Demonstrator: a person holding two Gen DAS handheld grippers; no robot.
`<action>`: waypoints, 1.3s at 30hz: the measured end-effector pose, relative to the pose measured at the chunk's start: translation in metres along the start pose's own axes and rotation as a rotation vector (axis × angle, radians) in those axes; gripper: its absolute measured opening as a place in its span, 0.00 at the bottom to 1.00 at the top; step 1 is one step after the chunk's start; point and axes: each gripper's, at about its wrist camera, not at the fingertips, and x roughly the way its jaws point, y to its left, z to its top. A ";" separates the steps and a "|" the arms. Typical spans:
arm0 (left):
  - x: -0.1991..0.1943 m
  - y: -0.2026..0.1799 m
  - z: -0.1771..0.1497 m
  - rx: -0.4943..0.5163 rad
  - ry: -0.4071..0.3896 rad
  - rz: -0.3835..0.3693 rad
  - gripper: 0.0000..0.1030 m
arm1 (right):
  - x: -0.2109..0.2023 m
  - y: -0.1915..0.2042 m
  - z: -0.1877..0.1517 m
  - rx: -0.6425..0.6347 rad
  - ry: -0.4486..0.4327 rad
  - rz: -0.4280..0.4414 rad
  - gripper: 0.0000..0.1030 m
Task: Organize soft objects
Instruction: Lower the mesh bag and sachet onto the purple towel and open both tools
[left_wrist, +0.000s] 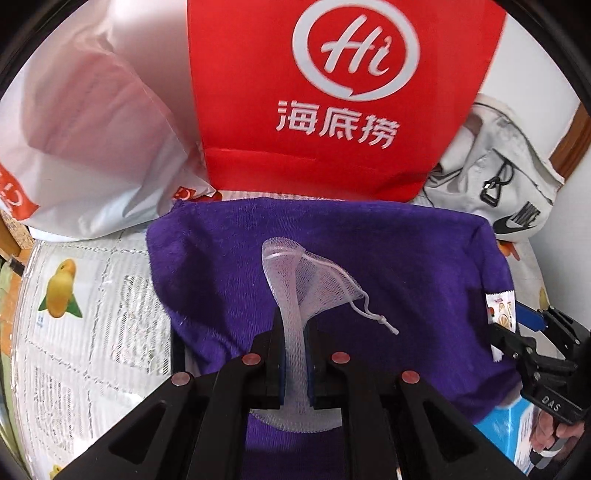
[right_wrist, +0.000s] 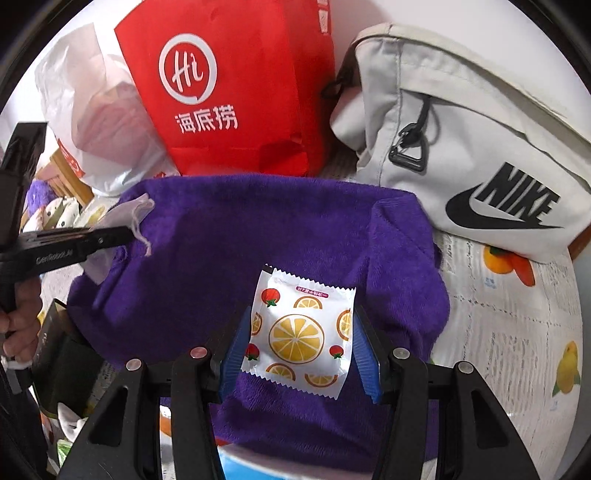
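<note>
My left gripper (left_wrist: 293, 325) is shut on a white mesh drawstring pouch (left_wrist: 314, 280), which hangs limp over a purple towel (left_wrist: 388, 251). The pouch's cord trails to the right. In the right wrist view my right gripper (right_wrist: 303, 314) is shut on a white sachet printed with orange slices and strawberries (right_wrist: 299, 336), its blue pads (right_wrist: 236, 347) against the two side edges. This sachet is also above the purple towel (right_wrist: 258, 229). The left gripper (right_wrist: 122, 234) shows at the left with the pouch (right_wrist: 136, 208). The right gripper (left_wrist: 517, 325) shows at the right edge of the left wrist view.
A red paper bag (left_wrist: 332, 92) stands behind the towel, with a white plastic bag (left_wrist: 92, 129) to its left and a grey Nike bag (right_wrist: 461, 147) to its right. A fruit-print cloth (left_wrist: 92, 295) covers the table. A light blue box (left_wrist: 506, 424) lies under the towel's near right corner.
</note>
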 end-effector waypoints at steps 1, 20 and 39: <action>0.005 0.000 0.002 -0.002 0.008 -0.001 0.09 | 0.002 0.000 0.001 -0.001 0.006 0.003 0.51; 0.006 -0.003 0.014 -0.014 -0.001 0.014 0.64 | -0.005 0.000 0.007 0.004 -0.015 -0.008 0.88; -0.082 0.011 -0.037 -0.025 -0.087 0.034 0.71 | -0.095 0.026 -0.038 0.051 -0.130 -0.058 0.88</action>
